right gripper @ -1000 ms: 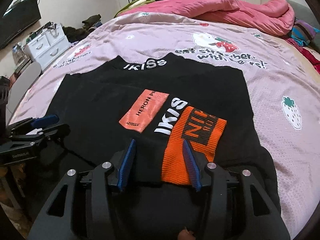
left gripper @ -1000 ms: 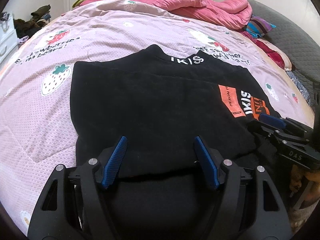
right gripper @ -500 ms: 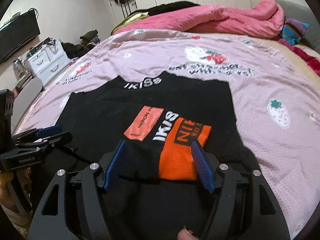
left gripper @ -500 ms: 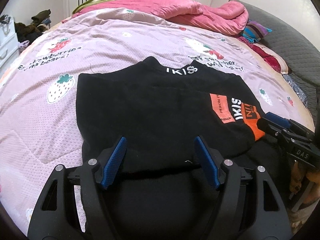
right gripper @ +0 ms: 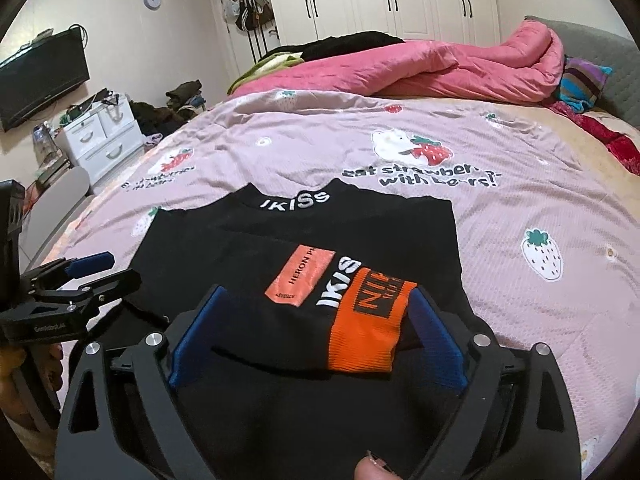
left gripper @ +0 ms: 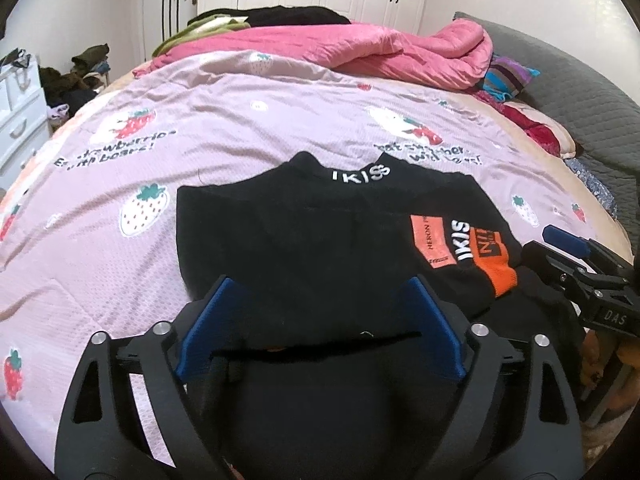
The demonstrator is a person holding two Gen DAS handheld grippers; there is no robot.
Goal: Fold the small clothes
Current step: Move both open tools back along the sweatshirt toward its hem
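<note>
With both the left gripper (left gripper: 320, 320) and the right gripper (right gripper: 316, 332) opening wide and pinching nothing, the black knit sweater with orange cuff (right gripper: 304, 264), lying on the pink strawberry-print bedspread (right gripper: 520, 208) just ahead of their fingers, could spring unfolded if a retreating finger snags its loose near edge.

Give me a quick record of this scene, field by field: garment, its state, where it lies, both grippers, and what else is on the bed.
garment: black sweater with orange cuff and orange patch
state: sleeves folded in over the body, collar at the far end
surface: pink strawberry bedsheet
left gripper: jaws opening, nothing pinched, above the sweater's near edge
right gripper: jaws opening, nothing pinched, above the cuff
also on bed: pink quilt, bunched at the far end
</note>
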